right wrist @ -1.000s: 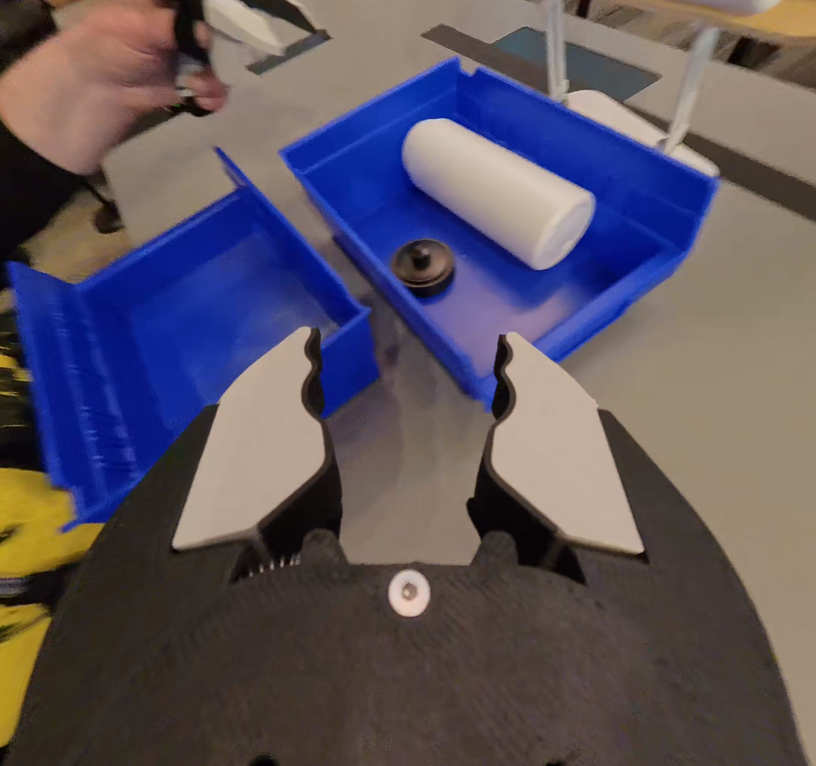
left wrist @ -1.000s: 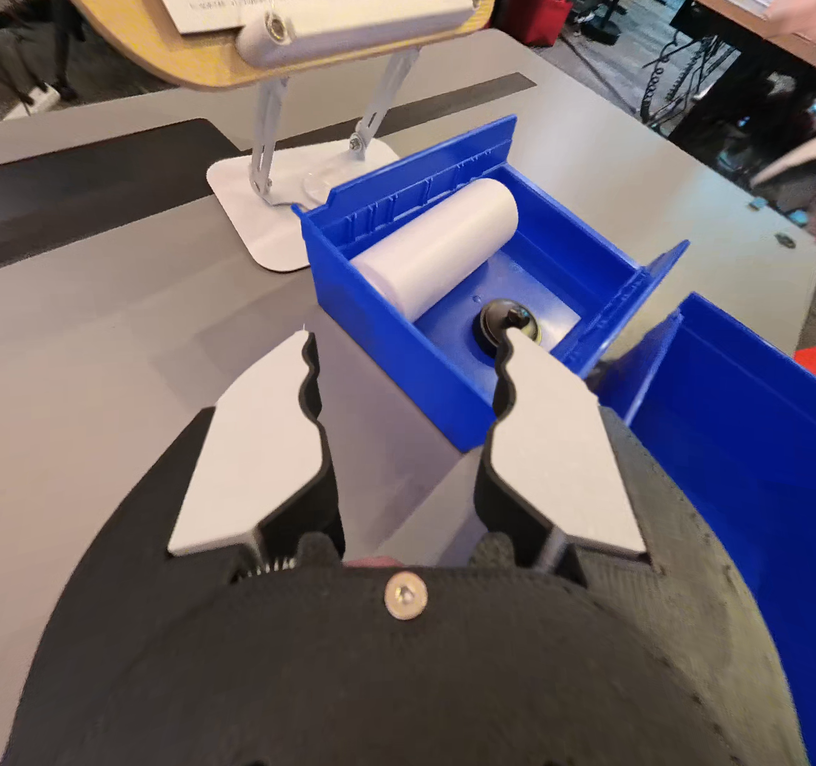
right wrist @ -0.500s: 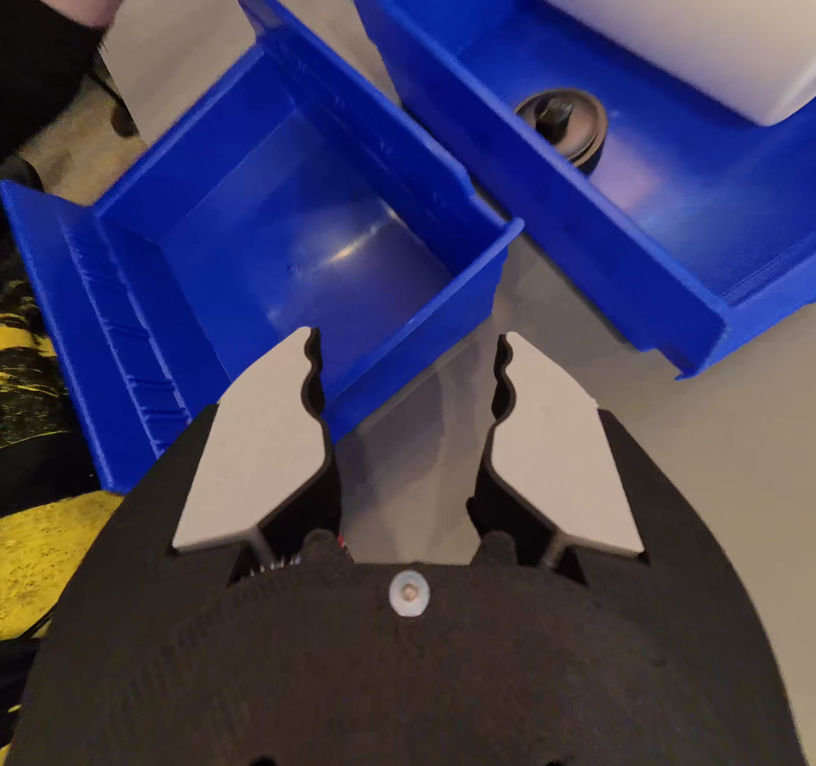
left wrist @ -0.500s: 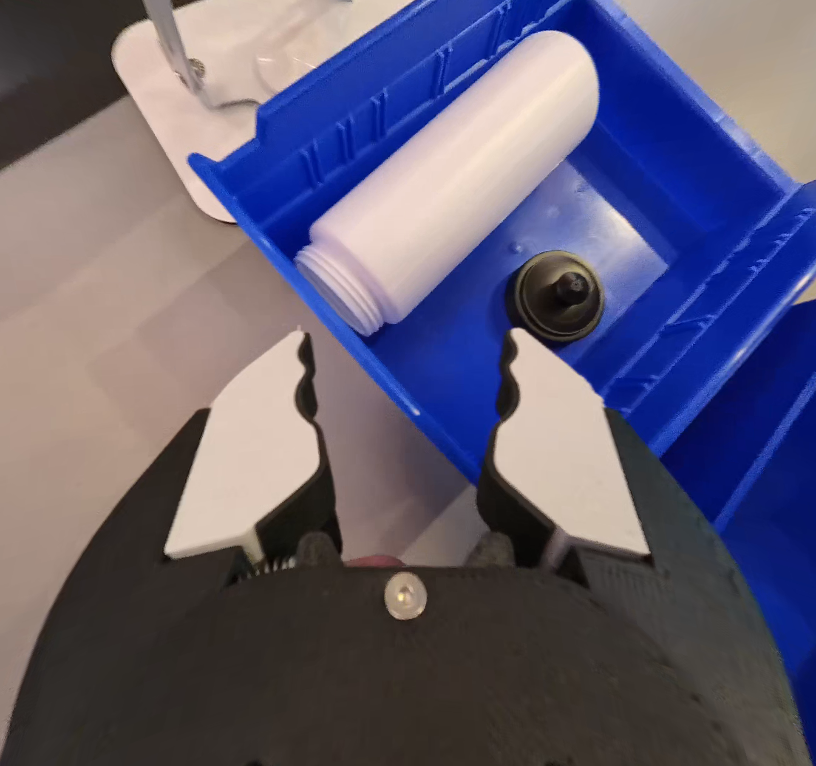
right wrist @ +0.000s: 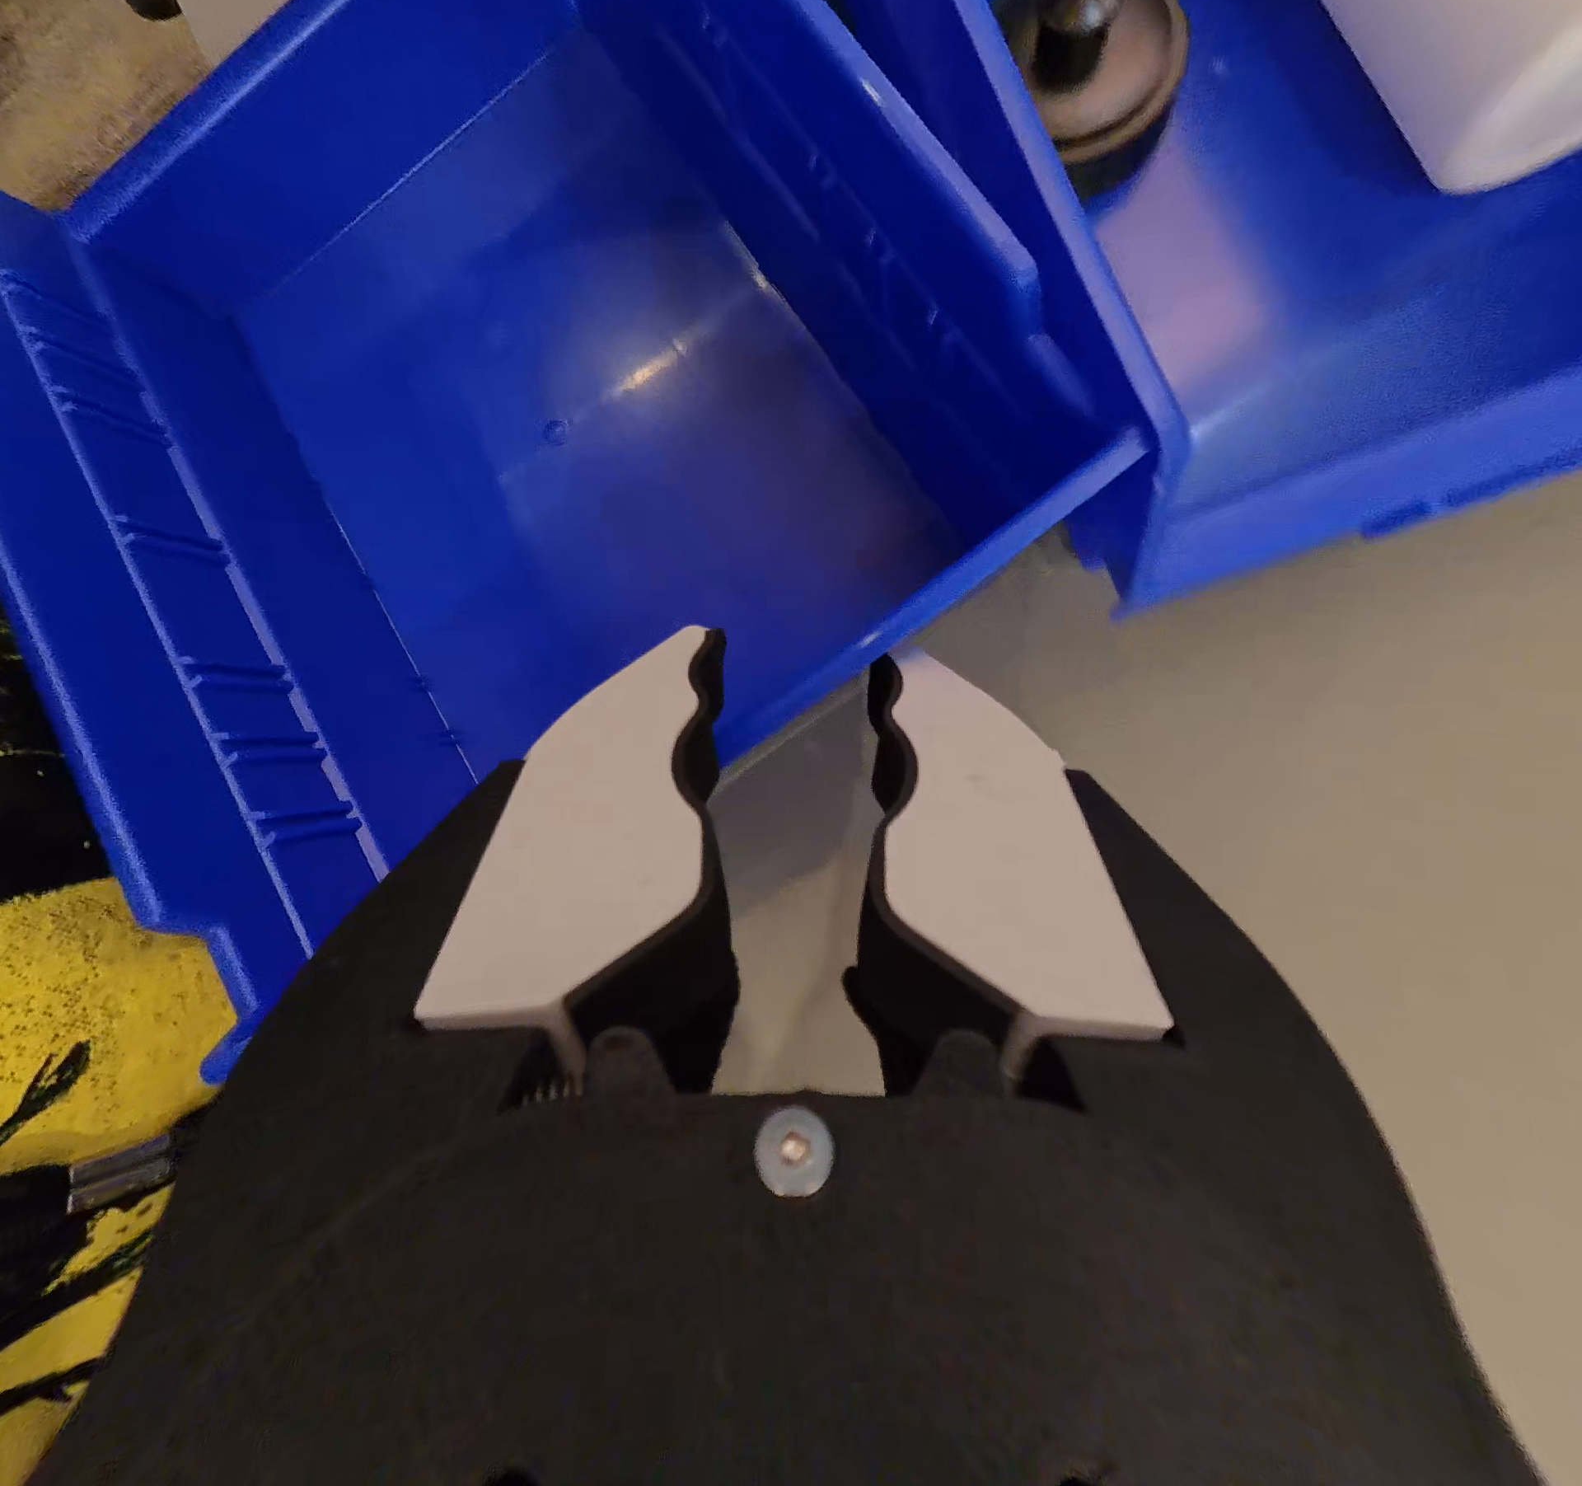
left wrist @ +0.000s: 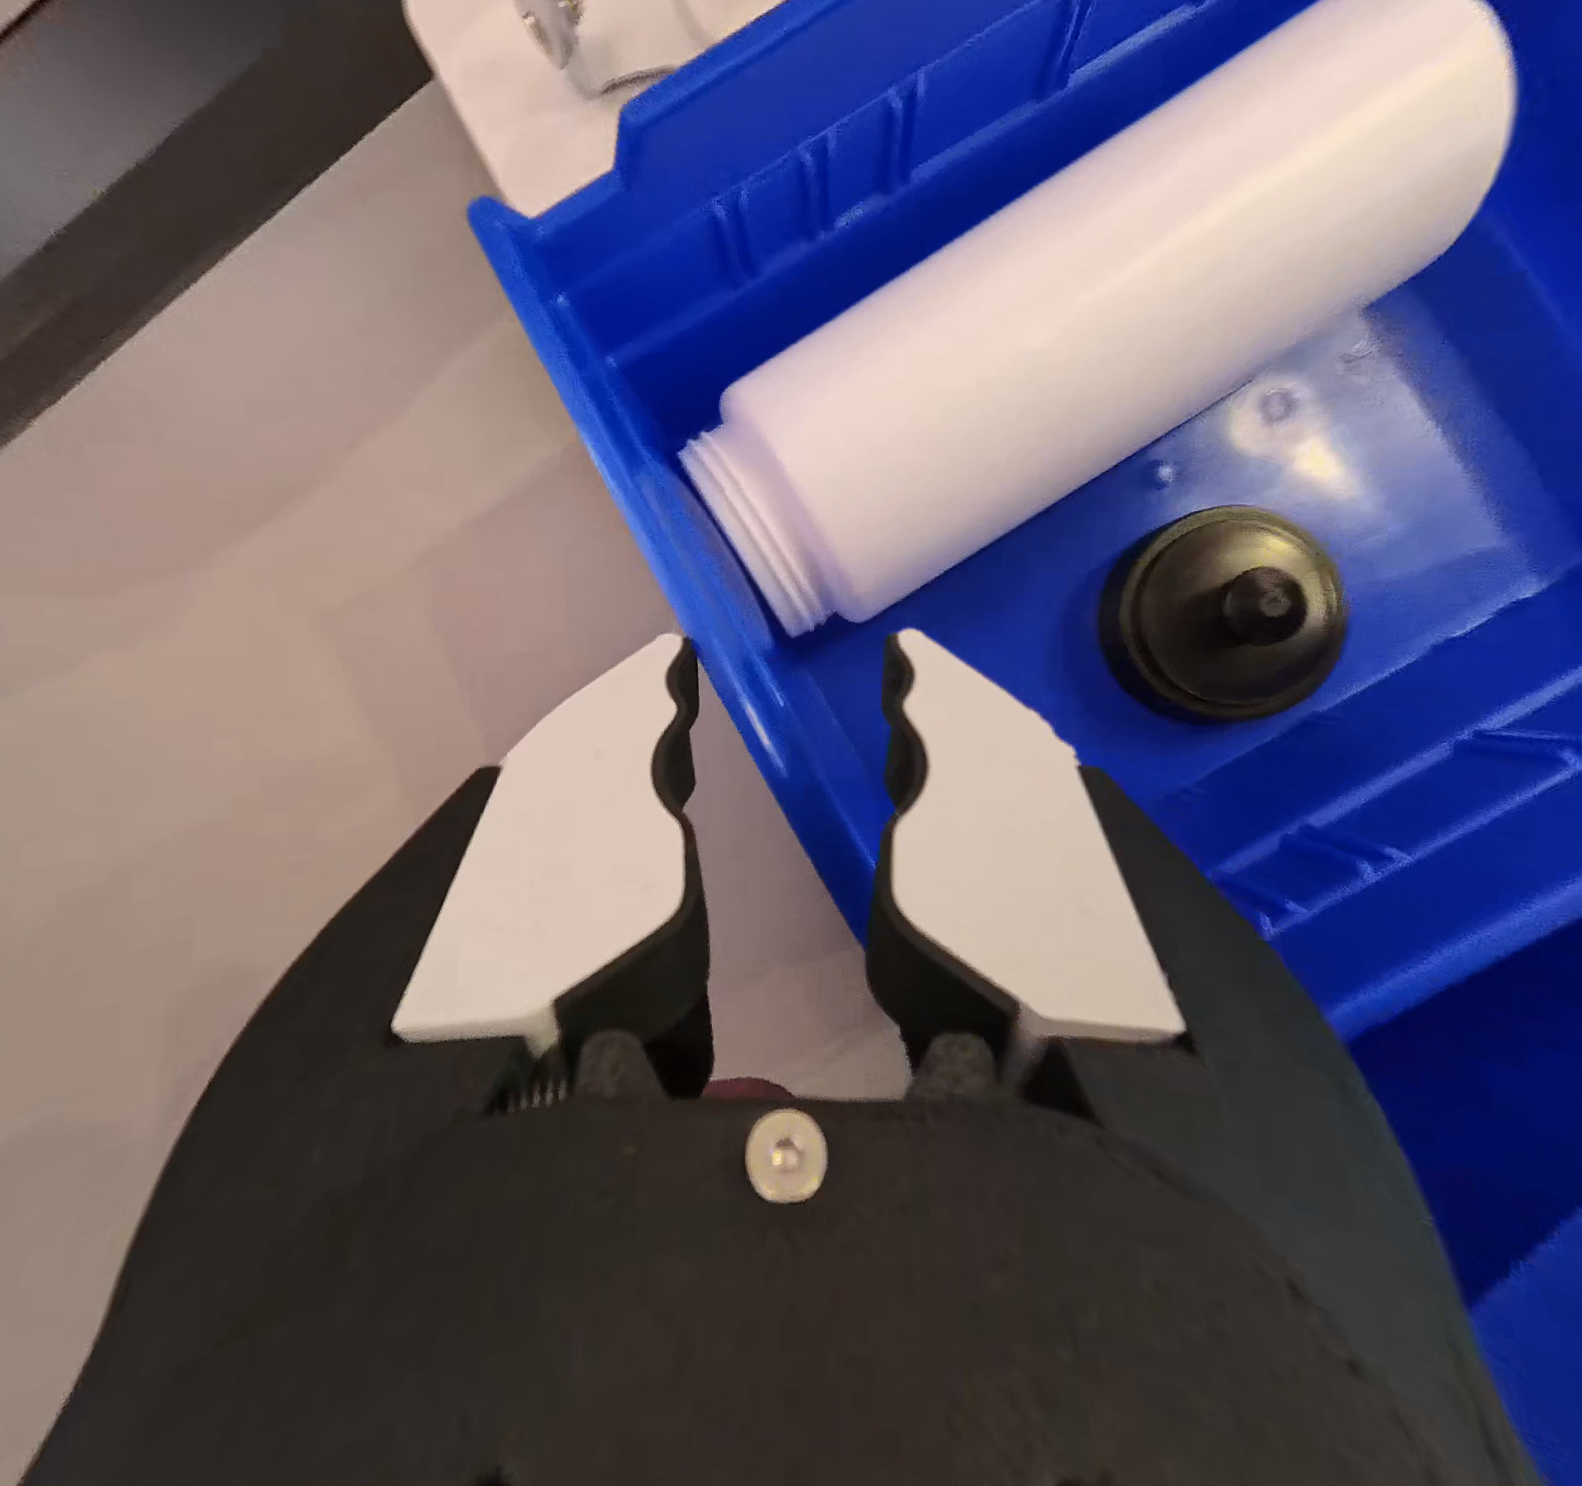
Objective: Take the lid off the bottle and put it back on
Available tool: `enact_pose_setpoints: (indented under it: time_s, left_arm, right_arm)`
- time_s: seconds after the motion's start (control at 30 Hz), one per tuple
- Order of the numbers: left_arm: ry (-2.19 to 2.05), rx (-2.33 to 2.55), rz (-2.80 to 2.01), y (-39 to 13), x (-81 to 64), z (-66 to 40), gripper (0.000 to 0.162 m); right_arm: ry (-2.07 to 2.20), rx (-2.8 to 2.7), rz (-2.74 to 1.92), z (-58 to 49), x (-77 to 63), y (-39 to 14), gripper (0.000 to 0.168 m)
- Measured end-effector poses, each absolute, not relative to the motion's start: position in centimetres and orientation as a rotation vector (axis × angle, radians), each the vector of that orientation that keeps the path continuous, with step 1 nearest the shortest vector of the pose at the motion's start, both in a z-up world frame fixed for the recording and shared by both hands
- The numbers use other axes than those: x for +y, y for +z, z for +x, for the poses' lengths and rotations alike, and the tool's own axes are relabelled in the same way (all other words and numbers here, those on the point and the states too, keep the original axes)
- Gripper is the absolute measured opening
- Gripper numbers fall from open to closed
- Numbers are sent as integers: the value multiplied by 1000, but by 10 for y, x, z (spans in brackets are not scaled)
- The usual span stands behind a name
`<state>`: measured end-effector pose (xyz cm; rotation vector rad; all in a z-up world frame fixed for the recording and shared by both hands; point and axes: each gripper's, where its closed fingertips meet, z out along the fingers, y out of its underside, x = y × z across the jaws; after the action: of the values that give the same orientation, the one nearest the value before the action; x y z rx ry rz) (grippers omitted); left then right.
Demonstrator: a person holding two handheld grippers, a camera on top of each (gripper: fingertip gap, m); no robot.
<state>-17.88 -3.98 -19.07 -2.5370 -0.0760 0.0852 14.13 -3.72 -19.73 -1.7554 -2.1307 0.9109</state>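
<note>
Both the left gripper (left wrist: 788,648) and the right gripper (right wrist: 792,657) have jaws apart over a grey table (right wrist: 1284,760); ahead, a blue bin (left wrist: 770,717) holds the white bottle (left wrist: 1070,349) and black lid (left wrist: 1224,610).

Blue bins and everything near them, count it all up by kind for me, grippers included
Blue bins: 2, one holding the bottle and lid, one with nothing visible inside
White bottle: 1
Black lid: 1
Grippers: 2, left gripper and right gripper
White stand base: 1
Total: 7
</note>
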Motion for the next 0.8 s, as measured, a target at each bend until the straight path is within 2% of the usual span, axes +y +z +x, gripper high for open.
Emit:
enact_pose_setpoints:
  time_s: [0.13,0.33,0.8]
  left_arm:
    - [238,-119,-2555,-192,-57,-217,31]
    - [255,-187,-2559,-192,-89,-270,19]
    - [603,259,-2892,-191,-125,-381,19]
  right_arm:
    - [821,-2120,-1792,155,-17,-198,27]
    - [642,-2071,-1857,182,38,-198,17]
    - [137,-2214,-1918,195,210,-201,12]
